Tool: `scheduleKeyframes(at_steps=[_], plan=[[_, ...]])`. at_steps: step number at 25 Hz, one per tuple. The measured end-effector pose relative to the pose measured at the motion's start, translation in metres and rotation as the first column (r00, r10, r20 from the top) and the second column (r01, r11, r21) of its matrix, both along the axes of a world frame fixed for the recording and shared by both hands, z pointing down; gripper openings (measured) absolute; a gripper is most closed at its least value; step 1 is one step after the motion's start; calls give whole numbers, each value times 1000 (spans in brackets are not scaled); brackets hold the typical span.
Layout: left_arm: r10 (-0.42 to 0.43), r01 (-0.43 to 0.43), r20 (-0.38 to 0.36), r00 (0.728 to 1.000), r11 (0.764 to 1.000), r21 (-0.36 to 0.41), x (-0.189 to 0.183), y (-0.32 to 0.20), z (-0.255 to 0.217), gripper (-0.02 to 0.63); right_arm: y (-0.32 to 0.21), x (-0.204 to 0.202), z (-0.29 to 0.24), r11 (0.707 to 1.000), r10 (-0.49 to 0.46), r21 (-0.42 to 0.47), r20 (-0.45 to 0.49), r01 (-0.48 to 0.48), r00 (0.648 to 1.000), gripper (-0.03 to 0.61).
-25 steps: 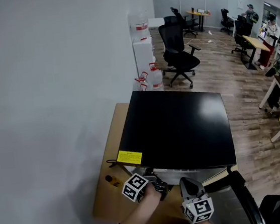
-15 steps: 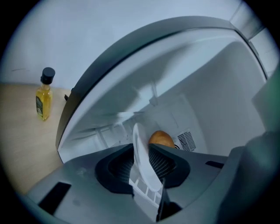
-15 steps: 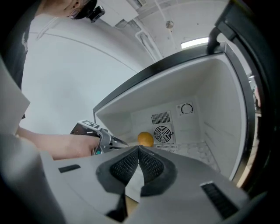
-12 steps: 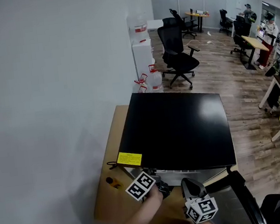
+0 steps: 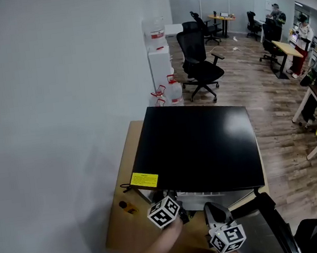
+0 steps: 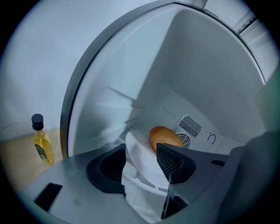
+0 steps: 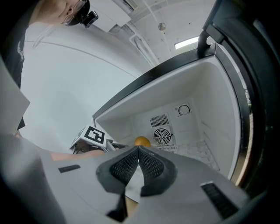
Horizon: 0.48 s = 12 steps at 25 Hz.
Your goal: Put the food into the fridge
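A small fridge with a black top (image 5: 198, 147) stands on a wooden table (image 5: 125, 224), its door (image 5: 274, 226) swung open to the right. Inside, a white plate (image 6: 142, 157) carries a round golden-brown piece of food (image 6: 165, 136), which also shows in the right gripper view (image 7: 141, 141). My left gripper (image 6: 140, 168) reaches into the fridge. Its jaws are opening, with the plate's near edge between them and the pads off it. My right gripper (image 7: 139, 153) hangs shut and empty just in front of the opening, to the right of the left gripper (image 7: 92, 135).
A small bottle of yellow oil (image 6: 41, 140) stands on the table left of the fridge. The fridge's back wall has a fan grille (image 7: 162, 135) and a dial (image 7: 184, 110). Office chairs (image 5: 199, 61), water jugs (image 5: 172, 90) and desks fill the room beyond.
My left gripper has shifted a little to the right toward the fridge opening, and its marker cube has turned. The right gripper has barely moved.
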State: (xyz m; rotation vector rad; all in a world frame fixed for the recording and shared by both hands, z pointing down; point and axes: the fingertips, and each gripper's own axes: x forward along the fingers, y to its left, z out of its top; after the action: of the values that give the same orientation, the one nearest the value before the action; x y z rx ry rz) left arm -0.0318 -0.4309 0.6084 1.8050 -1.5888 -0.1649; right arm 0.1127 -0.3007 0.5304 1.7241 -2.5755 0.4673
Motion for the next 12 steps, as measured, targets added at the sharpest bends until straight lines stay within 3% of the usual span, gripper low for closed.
scheduleKeyframes(at_steps=[6,12], plan=[[14,-18,104,994,999,39,-3,2,1,222,4,-5,-3,1000,-13,12,-20,14,1000,60],[21,-26,86,996,998,61,-1,7,1,242,11,-2,-3,1000,-3,18,-36,3,999,60]])
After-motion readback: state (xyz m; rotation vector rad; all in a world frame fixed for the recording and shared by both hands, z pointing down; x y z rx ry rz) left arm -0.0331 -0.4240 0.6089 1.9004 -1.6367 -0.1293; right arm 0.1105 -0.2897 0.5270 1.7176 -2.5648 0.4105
